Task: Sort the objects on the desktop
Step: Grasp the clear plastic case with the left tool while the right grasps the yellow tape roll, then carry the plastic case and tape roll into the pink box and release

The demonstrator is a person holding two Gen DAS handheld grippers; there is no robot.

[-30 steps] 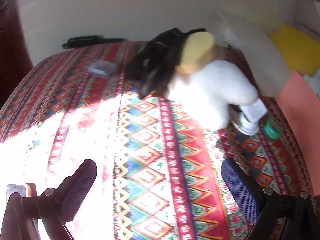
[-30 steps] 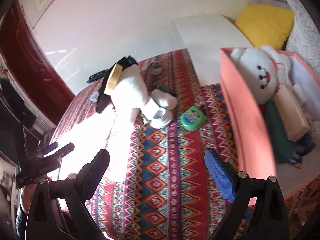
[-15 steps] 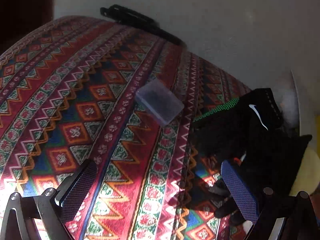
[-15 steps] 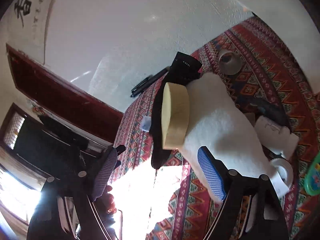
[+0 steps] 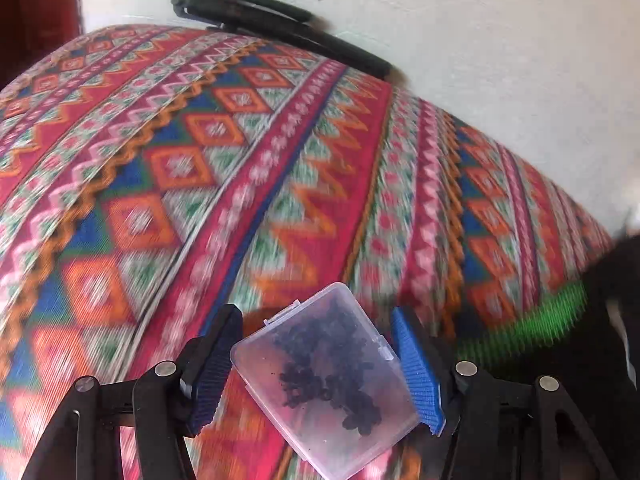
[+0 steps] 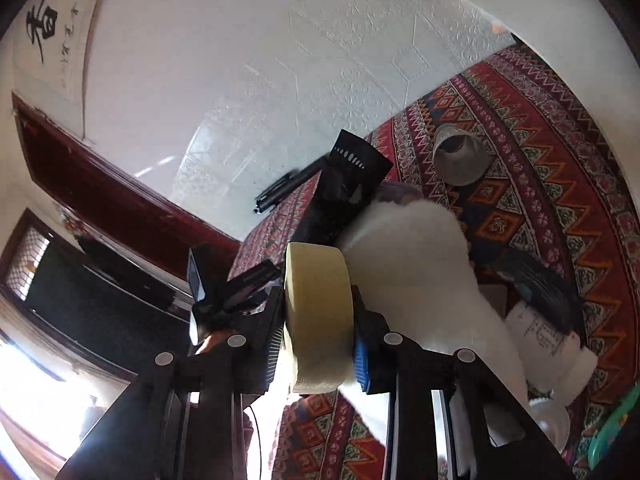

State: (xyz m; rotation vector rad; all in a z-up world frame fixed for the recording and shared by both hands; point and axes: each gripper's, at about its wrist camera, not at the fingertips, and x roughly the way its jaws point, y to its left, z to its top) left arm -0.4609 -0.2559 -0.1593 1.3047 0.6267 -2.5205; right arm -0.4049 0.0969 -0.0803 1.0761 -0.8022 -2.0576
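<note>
The left gripper (image 5: 316, 364) clamps a clear plastic case (image 5: 326, 388) above the patterned cloth (image 5: 200, 168) — the right gripper (image 6: 316, 350) squeezes a yellow tape roll (image 6: 318, 316) beside a white plush toy (image 6: 416, 264).

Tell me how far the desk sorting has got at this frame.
Early stage. Nothing visibly sorted here yet. In hand: the right gripper is shut on the yellow tape roll; the left gripper brackets the clear plastic case. Left on the cloth: black pens, white plush, upturned cup.
</note>
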